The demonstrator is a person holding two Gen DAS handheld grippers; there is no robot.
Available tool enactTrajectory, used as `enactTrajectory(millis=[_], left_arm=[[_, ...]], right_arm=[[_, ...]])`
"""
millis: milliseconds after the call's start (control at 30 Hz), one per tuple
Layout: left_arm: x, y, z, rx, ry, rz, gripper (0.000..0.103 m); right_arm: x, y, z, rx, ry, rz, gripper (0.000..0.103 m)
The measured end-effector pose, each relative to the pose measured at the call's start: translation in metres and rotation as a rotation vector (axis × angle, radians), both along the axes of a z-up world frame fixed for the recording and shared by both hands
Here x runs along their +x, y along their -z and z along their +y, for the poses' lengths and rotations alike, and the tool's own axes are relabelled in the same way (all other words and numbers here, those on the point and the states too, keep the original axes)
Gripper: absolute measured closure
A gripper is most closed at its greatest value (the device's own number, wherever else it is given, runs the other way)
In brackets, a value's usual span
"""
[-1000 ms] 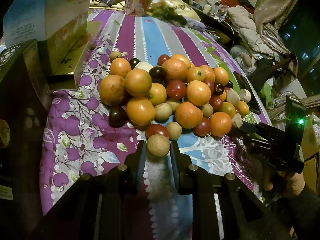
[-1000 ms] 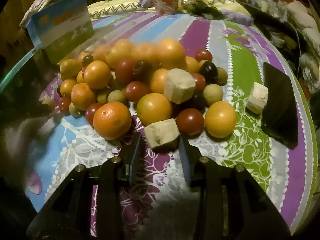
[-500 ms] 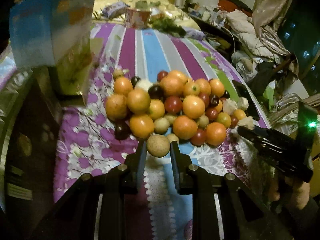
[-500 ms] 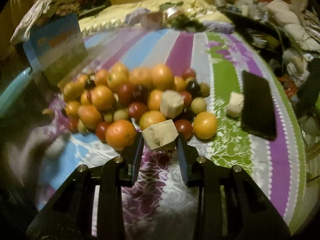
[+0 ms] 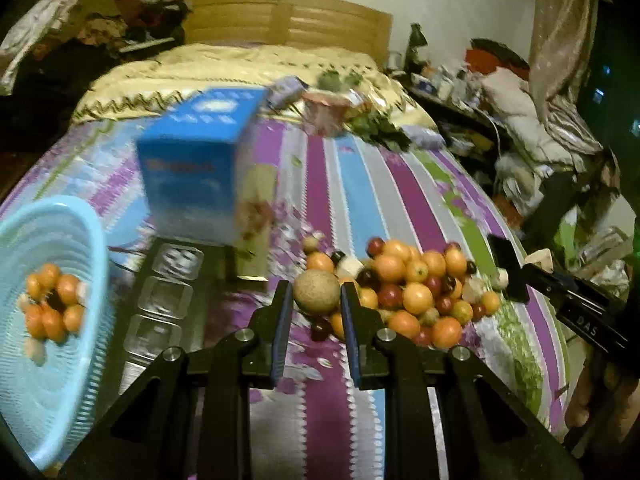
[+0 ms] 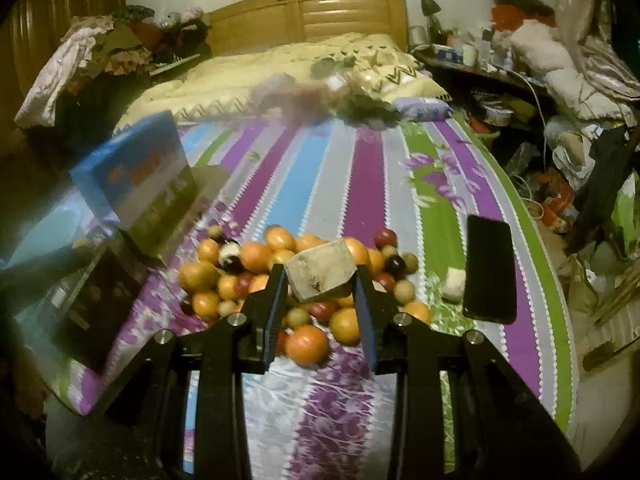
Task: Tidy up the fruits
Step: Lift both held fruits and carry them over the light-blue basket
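Note:
A pile of oranges, red and dark fruits (image 5: 416,296) lies on the striped bedspread; it also shows in the right wrist view (image 6: 256,276). My left gripper (image 5: 316,304) is shut on a round tan fruit (image 5: 317,292) and holds it above the bed, left of the pile. My right gripper (image 6: 320,284) is shut on a pale cube-shaped fruit piece (image 6: 322,274), lifted over the pile. A light blue basket (image 5: 24,412) at the left holds several oranges (image 5: 52,308).
A blue box (image 5: 200,176) stands behind a clear compartment tray (image 5: 168,296). A black phone (image 6: 489,268) and a pale cube (image 6: 455,284) lie right of the pile. Pillows and clutter sit at the bed's head; furniture crowds the right side.
Both grippers have lifted their fruit well above the bed and pulled back. The left one swung left, bringing the blue basket into view.

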State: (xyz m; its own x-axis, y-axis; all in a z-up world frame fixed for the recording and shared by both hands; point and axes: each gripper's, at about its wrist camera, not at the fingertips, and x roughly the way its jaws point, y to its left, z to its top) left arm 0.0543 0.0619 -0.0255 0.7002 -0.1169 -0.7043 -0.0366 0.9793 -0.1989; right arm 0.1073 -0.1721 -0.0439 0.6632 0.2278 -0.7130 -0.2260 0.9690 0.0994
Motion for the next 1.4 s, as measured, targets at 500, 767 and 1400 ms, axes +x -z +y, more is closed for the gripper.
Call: enactTrajectory(millis=[500, 767, 1400], left_arm=[[-0.027, -0.054, 0.093, 0.016, -0.200, -0.049, 0.079], [-0.045, -0.065, 0.148, 0.014, -0.300, -0.035, 0.079], [-0.087, -0.071, 0.277, -0.007, -0.499, 0.008, 0.079]], right_arm=[[0.003, -0.058, 0.099, 0.074, -0.129, -0.064, 0.069], [0.002, -0.079, 0.159, 0.100, -0.222, -0.073, 0.069], [-0.001, -0.095, 0.311, 0.098, -0.493, -0.007, 0.069]])
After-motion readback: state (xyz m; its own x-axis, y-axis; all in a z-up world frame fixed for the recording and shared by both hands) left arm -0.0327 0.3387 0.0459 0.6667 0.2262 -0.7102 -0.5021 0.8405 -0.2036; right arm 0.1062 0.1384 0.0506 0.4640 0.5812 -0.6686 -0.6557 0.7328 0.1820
